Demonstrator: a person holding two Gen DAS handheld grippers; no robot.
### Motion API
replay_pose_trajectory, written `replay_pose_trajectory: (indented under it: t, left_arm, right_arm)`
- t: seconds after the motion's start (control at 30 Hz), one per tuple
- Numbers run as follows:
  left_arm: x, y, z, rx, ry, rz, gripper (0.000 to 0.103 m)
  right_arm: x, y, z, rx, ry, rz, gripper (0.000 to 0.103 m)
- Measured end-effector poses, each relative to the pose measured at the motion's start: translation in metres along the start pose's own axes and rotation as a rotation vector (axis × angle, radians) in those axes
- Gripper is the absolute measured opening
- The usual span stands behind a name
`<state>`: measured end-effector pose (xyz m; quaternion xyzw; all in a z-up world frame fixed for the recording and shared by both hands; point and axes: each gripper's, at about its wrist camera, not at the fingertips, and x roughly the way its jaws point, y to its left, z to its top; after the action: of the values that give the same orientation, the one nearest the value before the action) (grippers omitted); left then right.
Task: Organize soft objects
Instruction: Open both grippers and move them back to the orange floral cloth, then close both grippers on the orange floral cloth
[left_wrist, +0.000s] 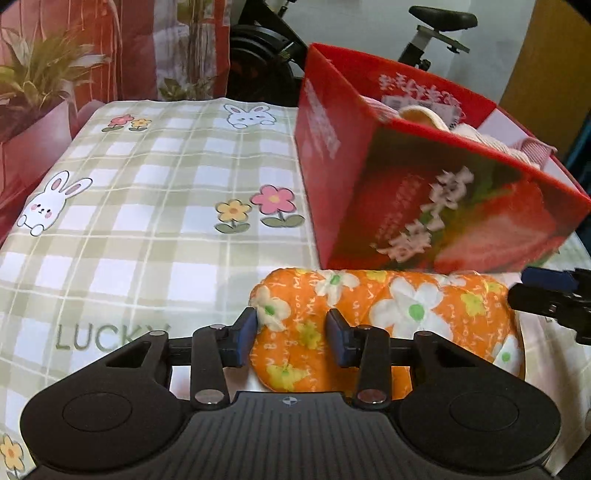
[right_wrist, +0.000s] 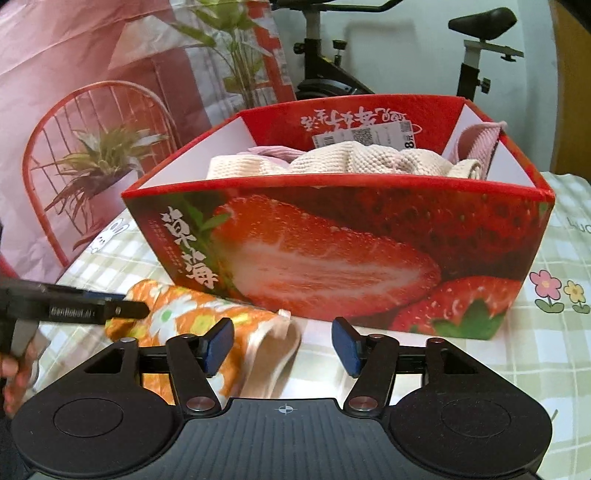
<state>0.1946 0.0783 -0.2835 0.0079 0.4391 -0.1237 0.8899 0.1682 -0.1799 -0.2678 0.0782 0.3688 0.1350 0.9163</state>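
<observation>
Left gripper (left_wrist: 291, 338), bottom centre: jaws narrowed onto orange mitt (left_wrist: 388, 317), pads pressing its near end. Right gripper (right_wrist: 283, 345), bottom centre: jaws wide, empty, over mitt's cuff. Mitt on desk (left_wrist: 147, 229), touching box front. Box (right_wrist: 332, 251), mid frame: knitted cloths (right_wrist: 369, 162) already stowed. Remaining, likely: mitt into box.

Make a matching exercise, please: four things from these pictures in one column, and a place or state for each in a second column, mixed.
1. orange flowered cloth
2. cream knitted cloth
3. strawberry box
4. right gripper

a. inside the box
b. open, nothing gripped
c. on the table, in front of the box
d. stands on the checked tablecloth

Pairs: 1-c, 2-a, 3-d, 4-b
</observation>
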Motion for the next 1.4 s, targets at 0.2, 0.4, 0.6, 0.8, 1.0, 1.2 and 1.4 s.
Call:
replay_pose_trajectory:
  t: [0.2, 0.4, 0.6, 0.8, 1.0, 1.2, 1.4]
  left_arm:
    - [-0.004, -0.024, -0.01, 0.013, 0.004, 0.006, 0.048]
    - [-0.007, -0.047, -0.021, -0.016, 0.012, -0.067, 0.051]
    - [-0.009, -0.068, -0.033, -0.019, 0.006, -0.146, 0.054]
    - [-0.011, -0.074, -0.044, -0.009, -0.013, -0.209, 0.053]
    - [-0.023, -0.061, -0.05, -0.092, -0.03, -0.222, 0.053]
    - [-0.013, -0.069, -0.053, -0.062, 0.01, -0.227, 0.051]
    - [-0.012, -0.068, -0.058, -0.053, -0.005, -0.228, 0.05]
  right_arm:
    - [0.008, 0.001, -0.009, -0.042, 0.048, -0.021, 0.061]
    - [0.007, -0.005, -0.03, -0.133, 0.117, -0.06, 0.061]
    - [-0.009, -0.023, -0.04, -0.173, 0.097, -0.116, 0.065]
    - [-0.022, -0.046, -0.048, -0.112, 0.054, -0.164, 0.065]
    - [-0.032, -0.047, -0.057, -0.082, 0.04, -0.171, 0.065]
    - [-0.048, -0.049, -0.064, -0.025, 0.014, -0.157, 0.064]
    - [-0.051, -0.048, -0.072, -0.013, 0.022, -0.133, 0.064]
